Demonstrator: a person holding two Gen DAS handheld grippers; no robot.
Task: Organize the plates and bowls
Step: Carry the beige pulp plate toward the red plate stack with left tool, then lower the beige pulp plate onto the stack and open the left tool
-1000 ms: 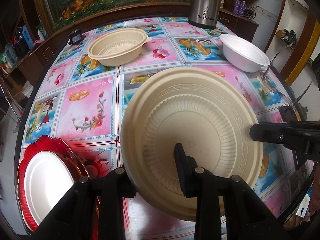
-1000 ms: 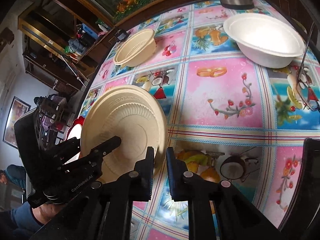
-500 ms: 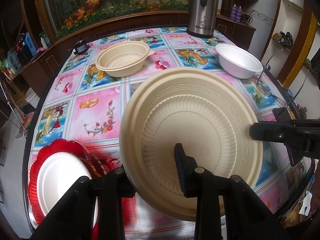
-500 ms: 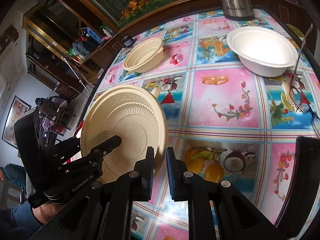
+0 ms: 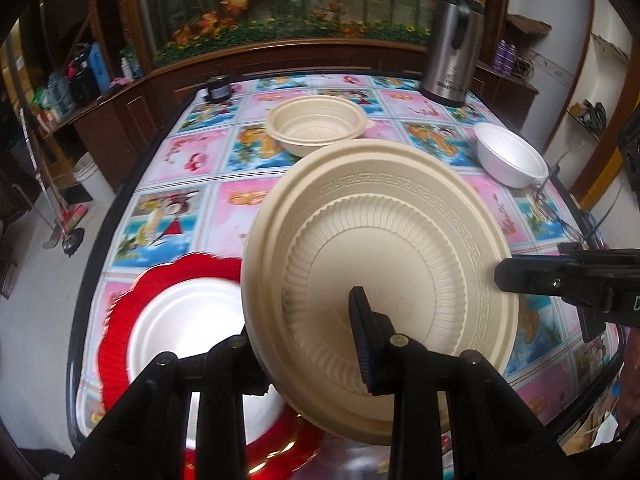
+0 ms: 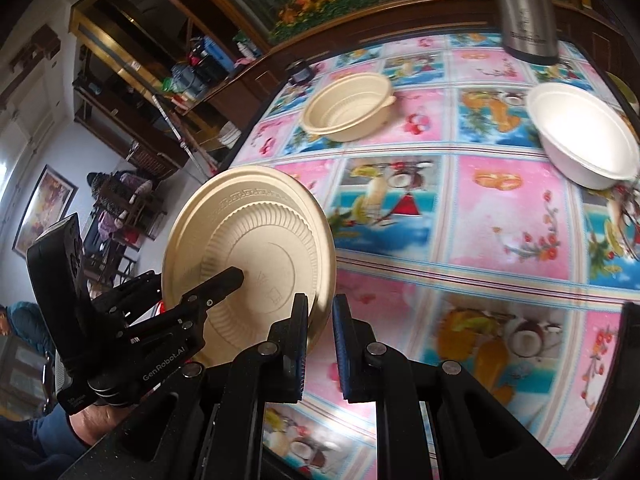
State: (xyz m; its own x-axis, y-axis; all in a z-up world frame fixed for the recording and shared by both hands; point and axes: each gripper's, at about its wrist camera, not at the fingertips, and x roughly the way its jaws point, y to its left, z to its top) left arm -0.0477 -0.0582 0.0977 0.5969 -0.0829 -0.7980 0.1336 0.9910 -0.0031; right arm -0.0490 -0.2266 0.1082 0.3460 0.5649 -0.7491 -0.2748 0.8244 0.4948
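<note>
- Beige, ribbed round plastic plate (image 5: pixel 384 280) is clamped at its near rim by the left tool (image 5: pixel 312 344), one finger across its face, the other behind it; the plate is tilted, lifted off the table (image 5: pixel 192 184)
- In the left wrist view the plate hangs beside and partly over a red scalloped plate (image 5: pixel 120 332) at the table's near left edge, which carries a white round plate (image 5: pixel 180 324)
- The right tool (image 6: pixel 320 344) has its fingers nearly together with a narrow gap between them and nothing in it; it sits just beside the plate's right edge (image 6: pixel 248 264)
- The right wrist view alone shows the left tool's whole body (image 6: pixel 160 320) and the hand beneath it, while the red plate is almost wholly hidden there; the left view shows the right tool only as a black bar at the right edge
- Farther back on the table stand a beige ribbed bowl (image 5: pixel 316 124) and a white foam bowl (image 5: pixel 508 156), well apart, both with nothing in them
- A steel jug (image 5: pixel 452 44) stands at the far edge, and the table wears a pink and blue patterned cloth
</note>
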